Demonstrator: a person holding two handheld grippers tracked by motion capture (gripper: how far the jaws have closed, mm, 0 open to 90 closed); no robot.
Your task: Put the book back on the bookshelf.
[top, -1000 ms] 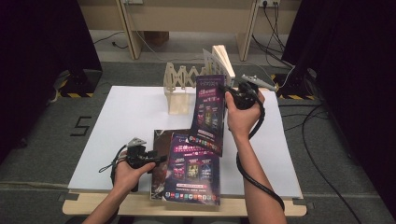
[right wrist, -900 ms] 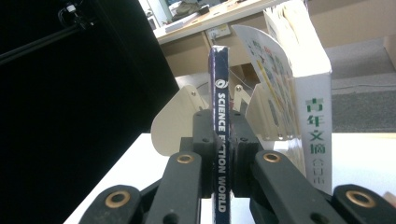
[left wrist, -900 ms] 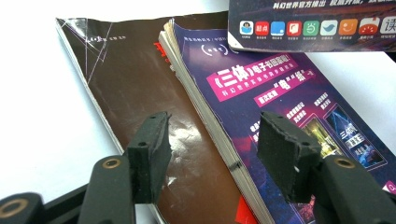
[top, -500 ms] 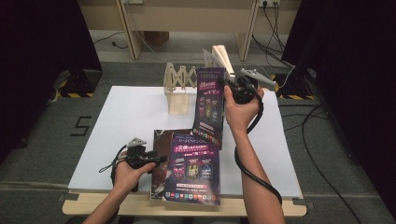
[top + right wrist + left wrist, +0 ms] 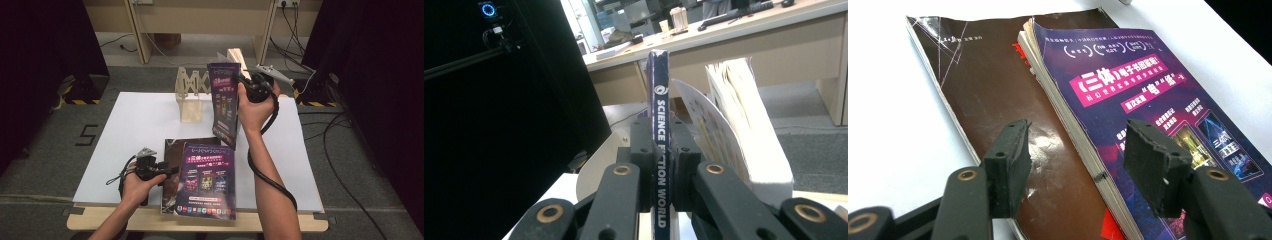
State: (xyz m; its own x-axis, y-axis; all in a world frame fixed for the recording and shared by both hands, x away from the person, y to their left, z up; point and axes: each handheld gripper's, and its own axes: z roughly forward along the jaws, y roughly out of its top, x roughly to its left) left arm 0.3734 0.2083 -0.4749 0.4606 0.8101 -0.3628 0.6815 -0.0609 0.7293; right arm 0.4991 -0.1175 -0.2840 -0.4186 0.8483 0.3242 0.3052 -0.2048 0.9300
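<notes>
Right claw (image 5: 239, 86) lifted magazine (image 5: 224, 102) higher, clamped on spine; long axis upright. Left claw (image 5: 1075, 160) wide.

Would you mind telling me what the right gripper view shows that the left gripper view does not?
Right gripper view: the right claw clamped on an upright magazine, spine reading SCIENCE FICTION WORLD, beside a white book and a desk.
Left gripper view: the left claw open above a brown book, with a purple magazine overlapping it.
Both: the white table.
</notes>
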